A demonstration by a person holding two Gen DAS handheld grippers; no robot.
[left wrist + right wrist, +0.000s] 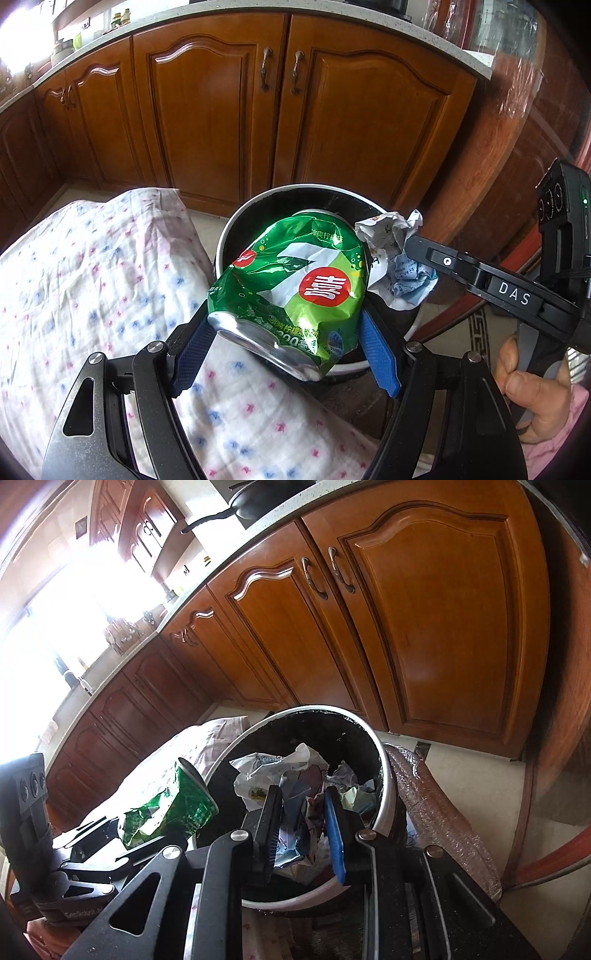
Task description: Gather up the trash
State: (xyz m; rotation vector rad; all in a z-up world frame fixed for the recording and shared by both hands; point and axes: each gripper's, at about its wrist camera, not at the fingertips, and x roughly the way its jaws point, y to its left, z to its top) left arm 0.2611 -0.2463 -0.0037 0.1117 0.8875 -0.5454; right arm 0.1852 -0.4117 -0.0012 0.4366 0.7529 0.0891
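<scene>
A crushed green soda can [291, 291] sits between the blue-padded fingers of my left gripper [291, 332], which is shut on it above the near rim of a round white bin with a black liner [236, 221]. In the right wrist view the same can [170, 805] hangs just left of the bin [384, 797]. My right gripper [303, 819] is shut on a crumpled white and blue paper wad [295, 801] over the bin's mouth. The left wrist view shows that wad [395, 254] at the right gripper's tip [413, 243].
Wooden kitchen cabinets [221, 110] stand behind the bin. A white cloth with pink and blue marks [92, 277] covers a surface to the left. More crumpled paper lies inside the bin [351, 779]. A hand [535, 391] holds the right gripper's handle.
</scene>
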